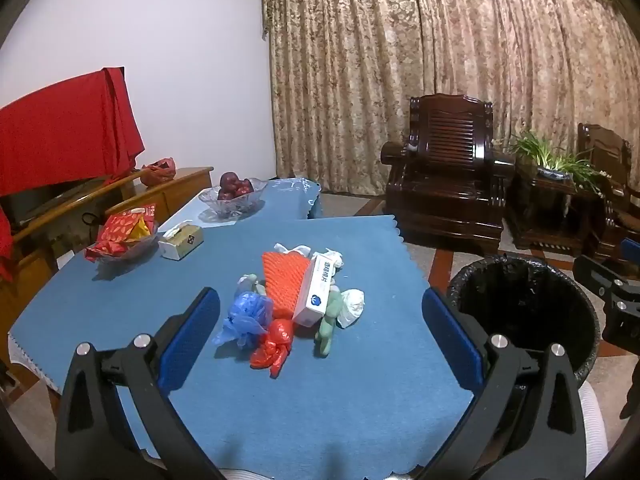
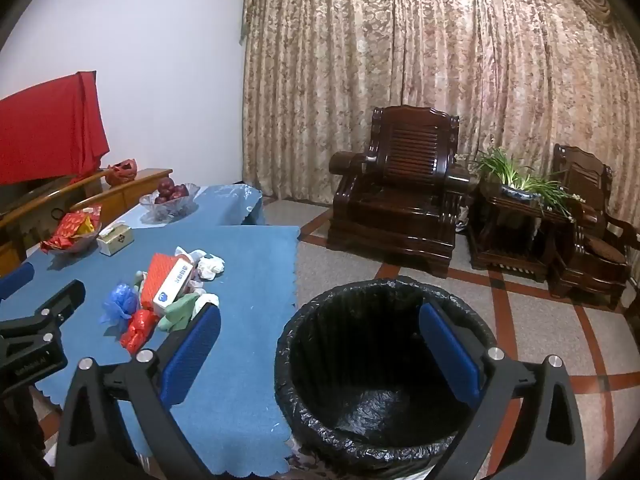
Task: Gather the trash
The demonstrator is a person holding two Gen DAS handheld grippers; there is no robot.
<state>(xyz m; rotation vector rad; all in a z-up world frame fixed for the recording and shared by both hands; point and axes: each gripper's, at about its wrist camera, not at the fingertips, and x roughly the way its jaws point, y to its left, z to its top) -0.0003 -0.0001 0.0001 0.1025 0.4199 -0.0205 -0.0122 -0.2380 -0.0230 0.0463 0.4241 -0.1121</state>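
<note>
left gripper [image 1: 320, 336]: held above the near part of the blue tablecloth [image 1: 320, 400], fingers spread wide apart, nothing between them. the trash pile sits ahead of it, between the two blue pads in the left wrist view but not touched by either

right gripper [image 2: 320, 350]: held over the black-lined trash bin [image 2: 304, 400], fingers wide apart, nothing held. the bin stands on the tiled floor just beside the table's right edge; only the black liner shows inside

trash pile, centre of the tablecloth, items bunched and touching one another:
- orange foam net [image 1: 280, 280], lying flat at the middle
- white carton [image 1: 314, 294] with blue print, resting tilted on the net's right side
- blue plastic bag [image 1: 246, 318], crumpled, left of the net
- red plastic bag [image 1: 274, 346], crumpled, nearest the left gripper
- green bag [image 1: 330, 326], right of the red one
- white crumpled paper [image 1: 352, 306], at the right edge of the pile; more white scraps at the far side

also on the table, well apart from the pile at the far left: a glass bowl of red fruit [image 1: 234, 194], a dish of red packets [image 1: 122, 236], a tissue box [image 1: 182, 242]
</note>
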